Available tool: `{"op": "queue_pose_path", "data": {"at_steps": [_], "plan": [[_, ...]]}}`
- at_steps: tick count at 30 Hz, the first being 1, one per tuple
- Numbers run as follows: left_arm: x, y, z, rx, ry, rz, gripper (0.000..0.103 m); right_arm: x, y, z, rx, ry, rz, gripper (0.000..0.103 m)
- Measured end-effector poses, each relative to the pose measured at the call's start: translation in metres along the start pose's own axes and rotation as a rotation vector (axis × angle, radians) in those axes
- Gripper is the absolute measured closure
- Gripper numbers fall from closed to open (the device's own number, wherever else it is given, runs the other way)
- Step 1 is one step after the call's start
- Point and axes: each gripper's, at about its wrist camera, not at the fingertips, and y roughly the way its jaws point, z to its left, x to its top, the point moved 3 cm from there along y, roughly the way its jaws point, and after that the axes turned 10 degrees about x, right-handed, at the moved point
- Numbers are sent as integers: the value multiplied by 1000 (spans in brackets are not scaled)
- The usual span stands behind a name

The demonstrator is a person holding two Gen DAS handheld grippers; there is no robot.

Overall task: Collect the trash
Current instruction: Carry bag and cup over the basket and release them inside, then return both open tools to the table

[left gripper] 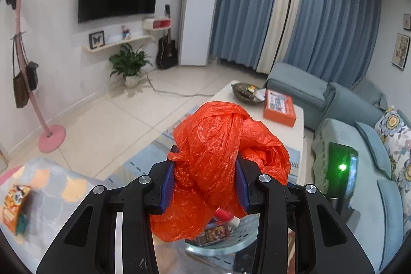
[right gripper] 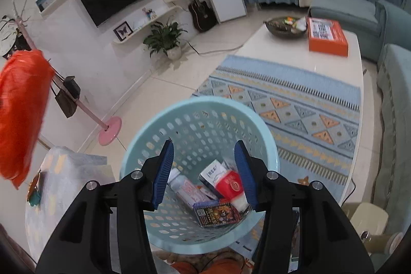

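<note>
A: Which step was in hand?

B: Carrying, I'd judge. The left gripper (left gripper: 205, 181) was clamped on a crumpled orange plastic bag (left gripper: 221, 150), its blue pads (left gripper: 168, 186) pressed into the folds. In the right wrist view the same bag hung at about nine o'clock, well apart from the basket.

A: And the right gripper (right gripper: 206, 173)?

B: Its jaws stood apart with nothing between them, hovering over the pale blue basket (right gripper: 154, 120). Inside lay a red and white carton (right gripper: 228, 185), a dark printed packet (right gripper: 217, 213) and a plastic bottle (right gripper: 183, 186).

A: What did the next move call for?

B: Probably bringing the bag over the basket's mouth, then letting go so it dropped in. A snack packet (left gripper: 14, 207) at eight o'clock in the left view looked uncollected too.
</note>
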Motion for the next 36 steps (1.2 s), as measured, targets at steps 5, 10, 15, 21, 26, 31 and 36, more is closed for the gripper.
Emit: {"op": "queue_pose_path", "data": {"at_steps": [5,10,15,21,26,31,36], "plan": [[-13,41,-13,12,19,73,45,-8,-1,-9,-5,17,13,57],[-44,73,3,-27,-24,215,36,-10,-11,-17,-13,23,3,57],[-54,65,17,7,-28,224,32,-8,-28,-13,11,26,-22,56],[-52,26,28,2,-51,167,27,-5,-51,20,41,-39,-64,48],[-54,-8,47,17,-98,125,27,-6,-65,53,77,-101,-83,39],[-56,-42,72,64,-134,76,26,-10,-73,89,101,-178,-95,36],[-57,-71,102,110,-184,33,26,-19,-73,124,134,-242,-85,35]]}}
